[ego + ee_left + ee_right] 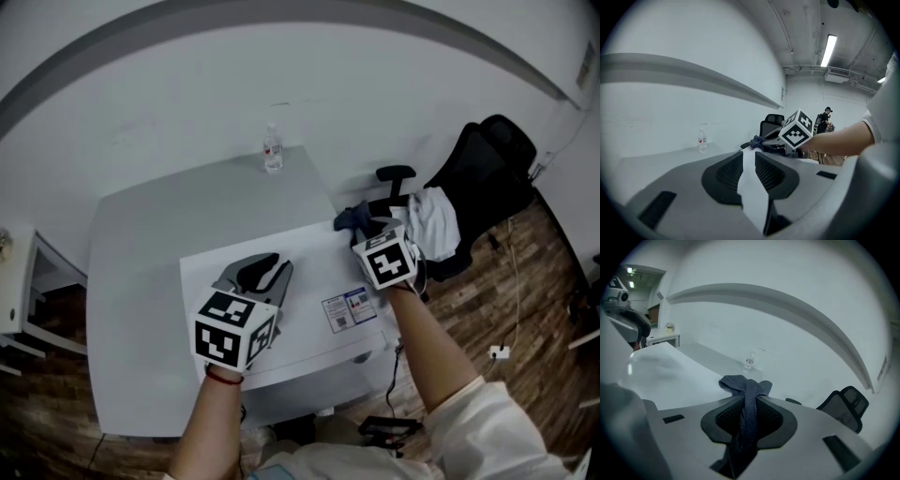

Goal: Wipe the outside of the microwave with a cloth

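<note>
Dark blue fabric cloth (746,390) is clamped in the right gripper (746,411), at the white boxy microwave's (314,258) far right corner. Left gripper (749,164) is partly open and empty, over its top.

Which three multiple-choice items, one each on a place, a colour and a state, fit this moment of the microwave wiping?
1. Where does the bottle stand?
A) on the grey table, near its far edge
B) on a shelf
C) in a sink

2. What colour is the cloth in the right gripper?
A) white
B) red
C) dark blue

3. How does the left gripper stand?
A) shut on the cloth
B) open, nothing between its jaws
C) shut on the bottle

Key:
1 A: the head view shows it upright at the table's far edge.
2 C: the right gripper view shows dark blue fabric pinched between the jaws.
3 B: the left gripper view shows a bare gap between the pads.
</note>
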